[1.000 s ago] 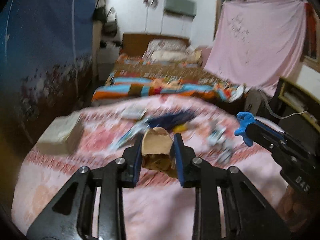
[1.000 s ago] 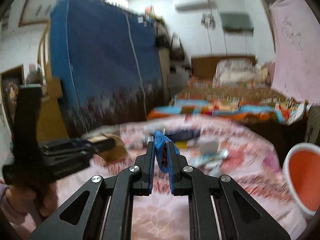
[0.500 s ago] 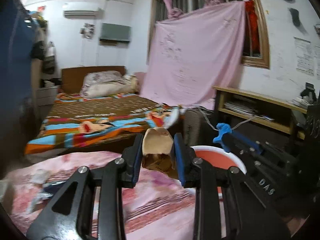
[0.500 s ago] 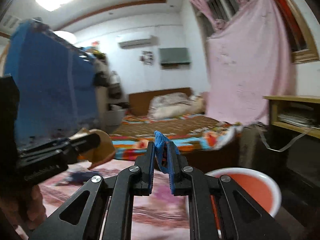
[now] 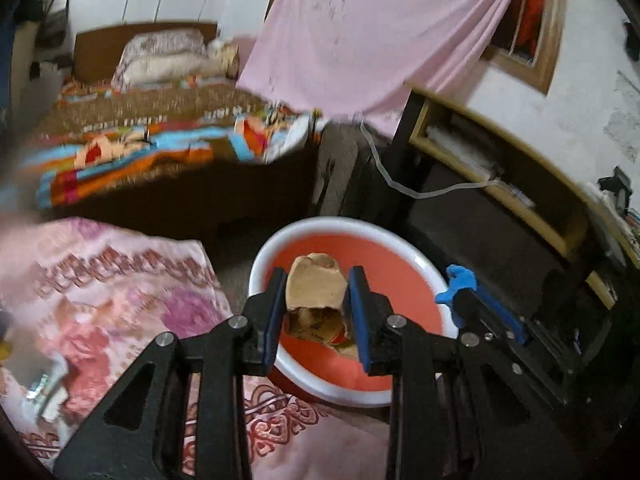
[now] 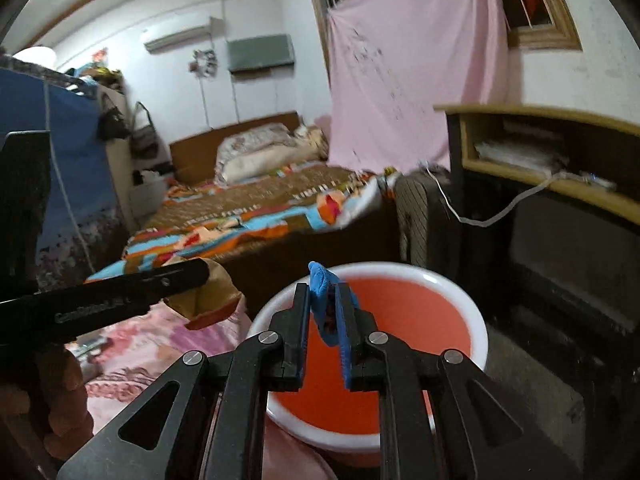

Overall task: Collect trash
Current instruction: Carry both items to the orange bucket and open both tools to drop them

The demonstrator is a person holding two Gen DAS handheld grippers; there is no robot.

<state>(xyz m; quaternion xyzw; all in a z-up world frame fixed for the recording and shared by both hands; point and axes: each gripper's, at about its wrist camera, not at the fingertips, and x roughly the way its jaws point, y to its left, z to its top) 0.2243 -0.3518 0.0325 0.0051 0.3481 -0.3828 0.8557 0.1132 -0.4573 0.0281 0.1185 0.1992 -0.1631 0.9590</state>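
Observation:
My left gripper (image 5: 317, 286) is shut on a crumpled brown paper bag (image 5: 316, 288) and hangs over the red basin with a white rim (image 5: 400, 276). In the right wrist view the same paper bag (image 6: 208, 296) sticks out of the left gripper, left of the basin (image 6: 404, 304). My right gripper (image 6: 325, 300) is shut on a small blue scrap (image 6: 322, 284) above the basin's near rim. That blue scrap (image 5: 456, 284) also shows at the basin's right edge in the left wrist view.
A pink patterned cloth (image 5: 112, 292) covers the surface left of the basin, with small bits of litter (image 5: 48, 392) on it. Beyond stand a bed with a striped blanket (image 5: 168, 144), a pink hanging sheet (image 5: 360, 36) and a dark shelf unit (image 6: 560, 184) on the right.
Both grippers have swung right, from above the pink cloth to over the red basin, each keeping its load. The view has tipped downward onto the basin.

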